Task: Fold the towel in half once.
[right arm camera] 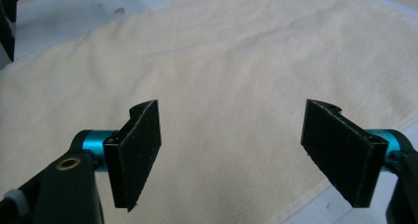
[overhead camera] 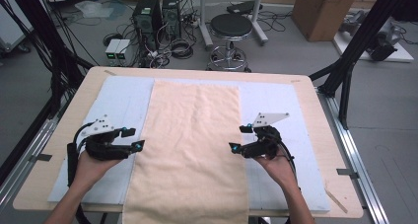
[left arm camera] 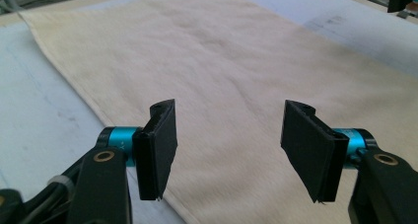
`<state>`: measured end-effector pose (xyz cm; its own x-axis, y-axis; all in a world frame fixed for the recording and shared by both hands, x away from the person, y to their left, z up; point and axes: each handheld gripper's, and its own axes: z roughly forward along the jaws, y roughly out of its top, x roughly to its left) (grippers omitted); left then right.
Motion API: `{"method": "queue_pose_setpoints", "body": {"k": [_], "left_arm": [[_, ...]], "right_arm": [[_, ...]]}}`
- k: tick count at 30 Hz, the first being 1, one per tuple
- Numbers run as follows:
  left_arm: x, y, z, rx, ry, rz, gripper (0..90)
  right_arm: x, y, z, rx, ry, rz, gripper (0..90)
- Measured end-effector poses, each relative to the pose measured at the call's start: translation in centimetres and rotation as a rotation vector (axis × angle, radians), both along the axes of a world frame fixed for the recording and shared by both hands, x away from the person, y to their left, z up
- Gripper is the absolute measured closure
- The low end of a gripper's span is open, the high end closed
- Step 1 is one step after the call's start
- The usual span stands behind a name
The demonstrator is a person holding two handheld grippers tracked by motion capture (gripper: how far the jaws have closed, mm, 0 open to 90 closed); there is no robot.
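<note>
A long cream towel [overhead camera: 193,145] lies flat down the middle of the table, its near end hanging over the front edge. My left gripper [overhead camera: 134,139] hovers at the towel's left edge, pointing right, open with nothing between its pads. My right gripper [overhead camera: 238,138] hovers at the towel's right edge, pointing left, also open and empty. In the left gripper view the towel [left arm camera: 236,71] spreads beyond the wide-set jaws of the left gripper [left arm camera: 236,150]. In the right gripper view the towel [right arm camera: 222,71] lies under the right gripper [right arm camera: 236,155], its edge near the right pad.
A pale blue mat [overhead camera: 118,105] covers the wooden table [overhead camera: 325,135] under the towel. Beyond the far edge stand a round black stool [overhead camera: 230,26], computer towers [overhead camera: 148,14] with cables, and a cardboard box [overhead camera: 325,9]. Black frame posts [overhead camera: 355,46] rise at the right.
</note>
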<state>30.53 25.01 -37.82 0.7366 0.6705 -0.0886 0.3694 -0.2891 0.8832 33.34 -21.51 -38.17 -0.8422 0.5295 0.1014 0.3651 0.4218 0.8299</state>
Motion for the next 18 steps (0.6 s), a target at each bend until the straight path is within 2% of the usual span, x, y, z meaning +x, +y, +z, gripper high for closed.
{"method": "queue_pose_setpoints", "body": {"k": [3, 6, 8, 10, 13, 15, 18], "left_arm": [[1.3, -0.1, 0.7, -0.017, -0.002, 0.014, 39.0], [2.6, -0.2, 1.1, -0.005, -0.008, 0.034, 39.4], [3.7, -0.2, 1.3, 0.016, 0.006, 0.040, 39.6], [4.7, -0.2, 1.4, -0.004, 0.017, 0.049, 39.9], [6.3, 0.0, 1.8, -0.015, 0.024, 0.081, 40.9], [7.2, 0.1, 1.9, -0.009, 0.020, 0.113, 41.0], [8.7, 0.1, 2.2, 0.003, 0.025, 0.140, 42.3]], "right_arm": [[1.0, 0.2, 0.5, -0.011, 0.001, -0.011, 22.7], [2.3, 0.1, 1.0, -0.013, 0.001, -0.028, 22.7], [3.3, 0.0, 1.3, -0.025, -0.003, -0.043, 22.8], [4.1, -0.2, 1.7, -0.011, 0.001, -0.053, 22.9], [5.4, -0.3, 2.5, 0.011, 0.009, -0.069, 23.2], [6.3, -0.3, 3.0, 0.001, -0.008, -0.076, 23.3], [7.7, -0.2, 3.8, -0.013, 0.002, -0.091, 23.7]]}}
